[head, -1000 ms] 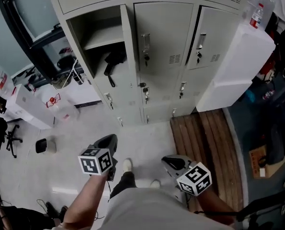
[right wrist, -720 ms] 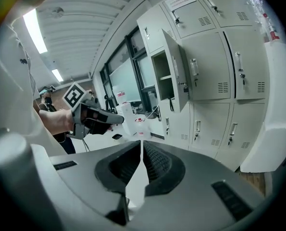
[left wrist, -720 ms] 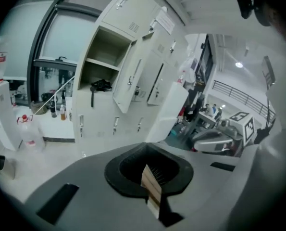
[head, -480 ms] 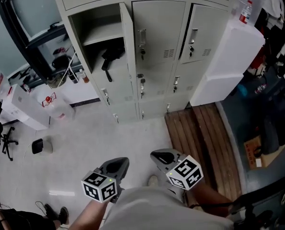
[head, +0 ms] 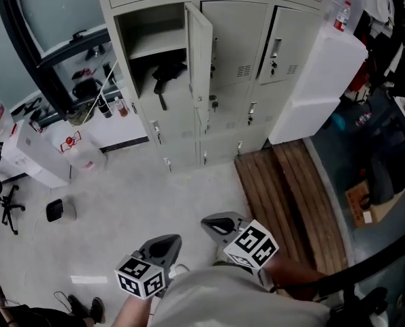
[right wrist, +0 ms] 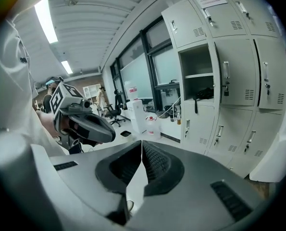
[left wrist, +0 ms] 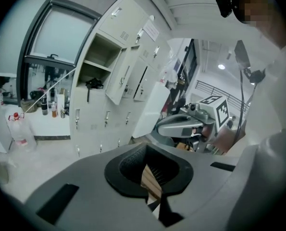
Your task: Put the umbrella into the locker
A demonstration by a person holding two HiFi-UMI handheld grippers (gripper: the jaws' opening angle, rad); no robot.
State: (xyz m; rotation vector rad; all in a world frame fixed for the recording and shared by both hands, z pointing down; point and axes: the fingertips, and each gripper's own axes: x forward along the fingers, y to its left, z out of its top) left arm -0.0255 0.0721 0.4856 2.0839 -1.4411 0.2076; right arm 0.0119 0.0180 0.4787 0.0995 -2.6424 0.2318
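Left gripper [head: 165, 242] sits low over the floor, jaws pressed together, nothing in them. Well ahead of those jaws, up in the open locker [head: 145, 27], there's the black umbrella [head: 167, 72], lying under the shelf with its handle dangling over the edge. The door [head: 201, 46] stands ajar just right of it. Right gripper [head: 217, 225], close beside the left: jaws closed too, empty, umbrella far ahead of them.

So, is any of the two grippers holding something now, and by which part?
Nothing is held. The left gripper and the right gripper are both shut on nothing; the umbrella is inside the open locker.
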